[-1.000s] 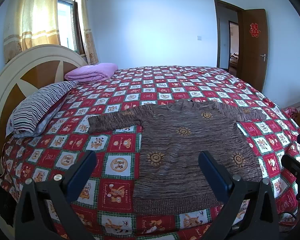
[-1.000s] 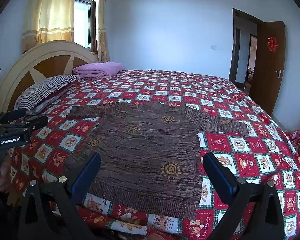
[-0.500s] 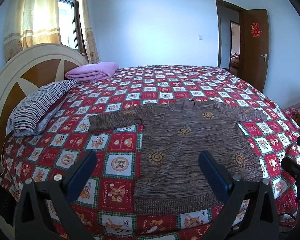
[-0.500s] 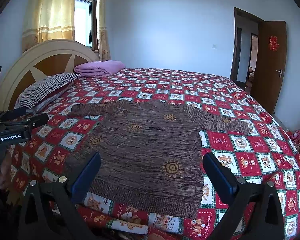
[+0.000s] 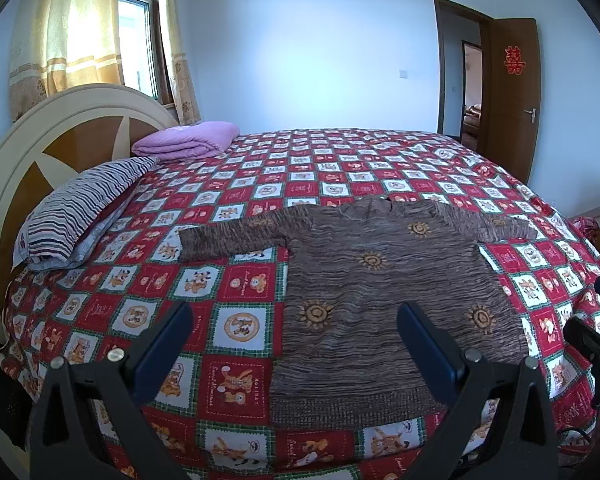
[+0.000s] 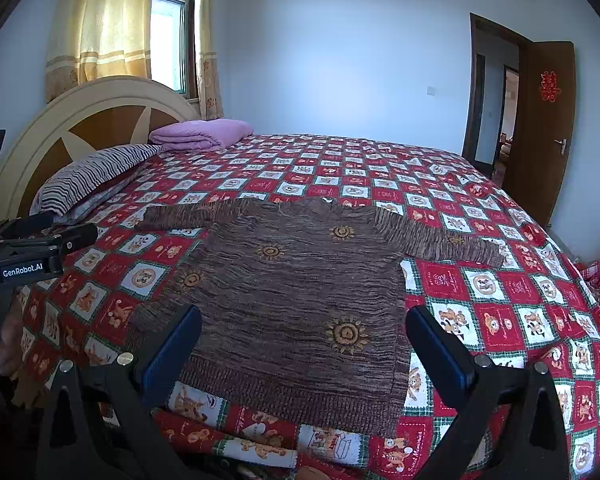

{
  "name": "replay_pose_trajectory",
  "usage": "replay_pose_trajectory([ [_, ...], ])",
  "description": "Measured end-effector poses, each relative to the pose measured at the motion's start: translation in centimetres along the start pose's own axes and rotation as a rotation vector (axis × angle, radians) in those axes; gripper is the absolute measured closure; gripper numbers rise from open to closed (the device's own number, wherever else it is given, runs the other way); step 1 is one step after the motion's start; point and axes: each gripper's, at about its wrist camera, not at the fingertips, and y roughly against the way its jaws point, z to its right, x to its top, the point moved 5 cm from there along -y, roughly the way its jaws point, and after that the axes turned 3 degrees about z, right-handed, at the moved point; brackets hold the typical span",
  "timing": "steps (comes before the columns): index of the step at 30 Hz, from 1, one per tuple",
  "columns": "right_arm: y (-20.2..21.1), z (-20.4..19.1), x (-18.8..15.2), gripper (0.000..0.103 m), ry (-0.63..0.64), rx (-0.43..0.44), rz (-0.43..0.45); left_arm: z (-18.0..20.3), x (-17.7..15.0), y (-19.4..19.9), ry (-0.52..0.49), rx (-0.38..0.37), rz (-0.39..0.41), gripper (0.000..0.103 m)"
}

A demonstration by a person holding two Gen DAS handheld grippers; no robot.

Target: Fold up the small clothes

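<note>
— So where does the brown sweater (image 5: pixel 384 288) lie?
— Flat on the bed (image 5: pixel 240 284), sleeves spread; left tongs (image 5: pixel 296 336) and right tongs (image 6: pixel 304 340) hover above its hem, both agape, empty.
— Risk?
— Pinching the quilt along with the knit; the fold would drag askew.

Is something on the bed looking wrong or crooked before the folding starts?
Nothing stands out. The brown sweater lies flat on the bedspread, sleeves spread out, hem near the bed's edge. Both grippers are open.
</note>
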Motion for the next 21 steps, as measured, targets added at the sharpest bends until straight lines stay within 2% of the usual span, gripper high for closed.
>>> replay_pose_trajectory([
  [12,-1.0,0.1,-0.3,0.001,-0.001,0.020,-0.013,-0.6,-0.5,-1.1,0.006,0.007,-0.021,0.000],
  [21,-4.0,3.2,-1.0,0.001,-0.045,-0.005,-0.062,-0.3,-0.6,-4.4,-0.015,0.022,-0.077,0.000],
])
